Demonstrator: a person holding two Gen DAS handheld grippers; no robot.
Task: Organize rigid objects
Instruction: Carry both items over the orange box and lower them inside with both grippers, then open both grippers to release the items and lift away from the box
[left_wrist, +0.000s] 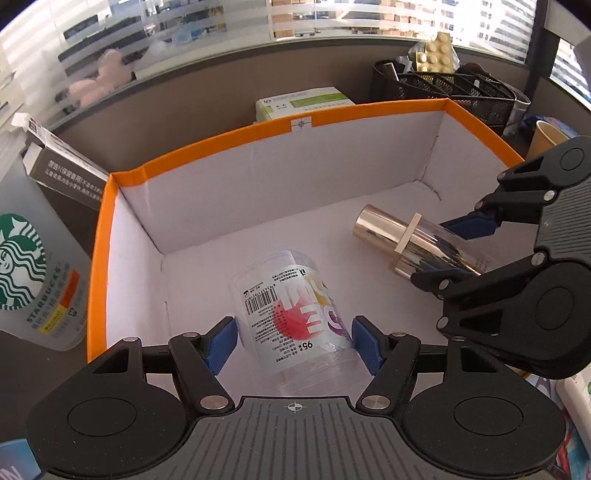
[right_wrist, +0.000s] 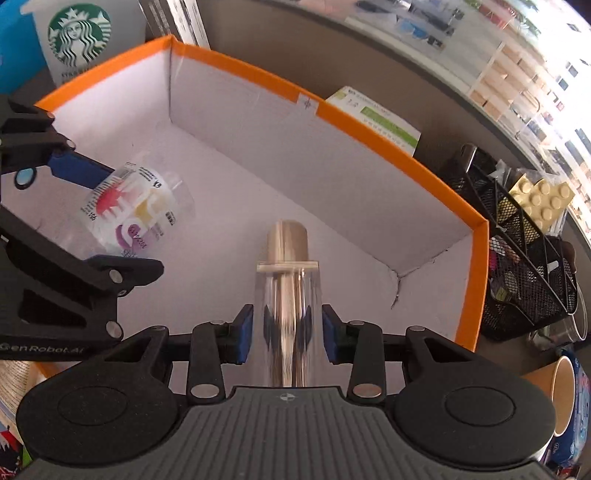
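An orange-rimmed white box (left_wrist: 207, 142) (right_wrist: 369, 122) fills both views. My left gripper (left_wrist: 293, 341) (right_wrist: 86, 218) is inside it, its blue pads on either side of a clear plastic cup with a colourful label (left_wrist: 295, 314) (right_wrist: 136, 206); the pads touch or nearly touch the cup's sides. My right gripper (right_wrist: 288, 334) (left_wrist: 448, 247) is inside the box too, with a shiny gold and clear tube (right_wrist: 288, 280) (left_wrist: 402, 240) between its pads; small gaps show on both sides of the tube, which lies low over the box floor.
A Starbucks cup (left_wrist: 33, 269) (right_wrist: 79, 37) and a dark carton (left_wrist: 62, 166) stand left of the box. A green-white carton (left_wrist: 306, 101) (right_wrist: 373, 118) lies behind it. A black mesh organiser (left_wrist: 450, 92) (right_wrist: 524, 266) and a paper cup (left_wrist: 546, 138) (right_wrist: 565, 391) stand to the right.
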